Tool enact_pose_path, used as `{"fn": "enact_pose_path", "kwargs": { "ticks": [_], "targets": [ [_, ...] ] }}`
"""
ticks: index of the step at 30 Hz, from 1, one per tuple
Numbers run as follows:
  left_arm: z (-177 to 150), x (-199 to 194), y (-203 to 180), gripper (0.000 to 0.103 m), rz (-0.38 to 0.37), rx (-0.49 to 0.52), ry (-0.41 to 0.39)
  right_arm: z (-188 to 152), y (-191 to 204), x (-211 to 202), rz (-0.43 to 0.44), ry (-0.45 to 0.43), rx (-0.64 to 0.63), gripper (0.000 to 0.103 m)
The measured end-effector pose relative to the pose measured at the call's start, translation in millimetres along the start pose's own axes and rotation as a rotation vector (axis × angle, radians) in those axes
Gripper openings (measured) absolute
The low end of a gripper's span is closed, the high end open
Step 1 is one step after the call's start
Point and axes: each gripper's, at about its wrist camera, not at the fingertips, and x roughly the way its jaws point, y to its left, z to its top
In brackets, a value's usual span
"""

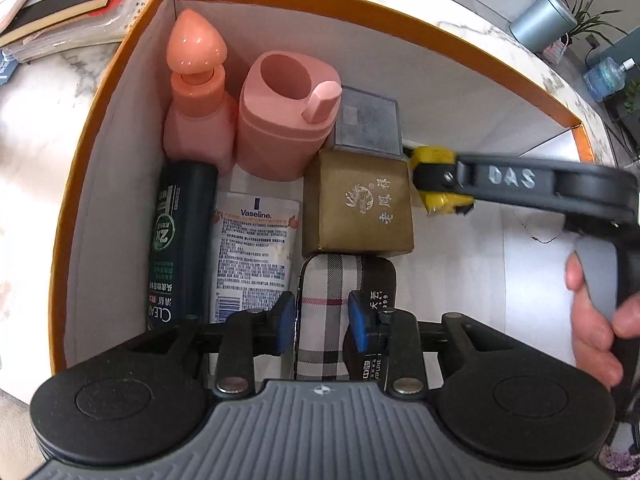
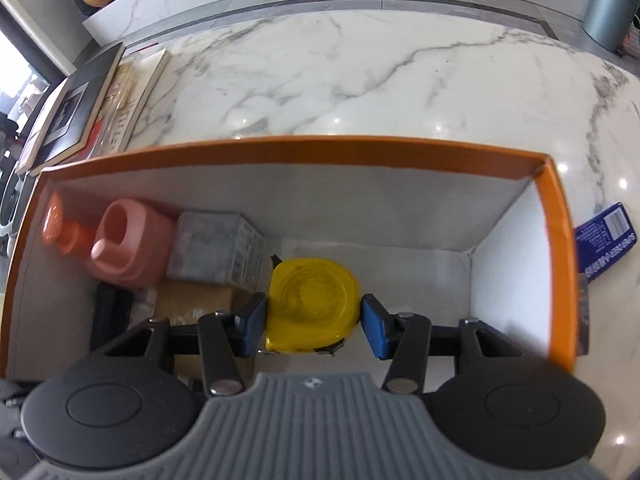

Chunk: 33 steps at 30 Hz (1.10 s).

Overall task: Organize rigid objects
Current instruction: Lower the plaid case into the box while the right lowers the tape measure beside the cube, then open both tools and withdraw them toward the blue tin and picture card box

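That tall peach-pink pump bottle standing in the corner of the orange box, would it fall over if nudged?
Probably yes. The peach-pink plastic pump bottle stands tall and narrow under a bulbous cap, so it looks top-heavy. The orange cardboard box and the pink plastic container beside it should catch it. Its glossy surface may be slippery.

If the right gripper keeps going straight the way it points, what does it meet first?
Probably the bare white floor of the orange box; the right gripper carries a yellow tape measure, which would likely land first.

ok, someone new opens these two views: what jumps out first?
The yellow tape measure, gripped in the right gripper over the bare right half of the orange-rimmed box. Then the two pink containers in the box's far left corner, and the plaid case between the left gripper's fingers.
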Motion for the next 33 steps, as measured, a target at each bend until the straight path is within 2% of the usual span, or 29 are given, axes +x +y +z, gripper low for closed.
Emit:
{"fn": "enact_pose_path", "kwargs": {
  "ticks": [11, 14, 21, 23, 26, 31, 33],
  "targets": [
    [0.0, -5.4, -7.0, 0.038, 0.048, 0.005, -0.012, 3.3, -5.7, -1.1, 0.064, -0.009, 0.046, 0.055],
    [-4.0, -12.8, -8.4, 0.041, 0.065, 0.004, -0.021, 0.1, -7.3, -14.7, 0.085, -0.03, 0.037, 0.059],
    [-9.3, -43.5, -30.7, 0.045, 0.088, 0.051, -0.091, -12.5, -13.0, -72.8, 0.147, -0.128, -0.023, 0.058],
    [-6.7, -50.8, -48.1, 0.048, 0.075, 0.086, -0.129, -16.8, -23.9, -93.5, 0.163, -0.172, -0.022, 0.058],
    [-0.3, -57.4, -79.5, 0.051, 0.018, 0.167, -0.192, -22.2, -50.8, -121.4, 0.164, -0.235, 0.009, 0.057],
    [3.6, -66.9, -131.0, 0.056, -0.046, 0.382, -0.253, -31.7, -112.6, -144.5, 0.111, -0.279, 0.105, 0.052],
    [5.8, -59.3, -155.0, 0.062, -0.053, 0.479, -0.252, -38.0, -137.3, -148.5, 0.088, -0.286, 0.137, 0.051]
  ]
}}
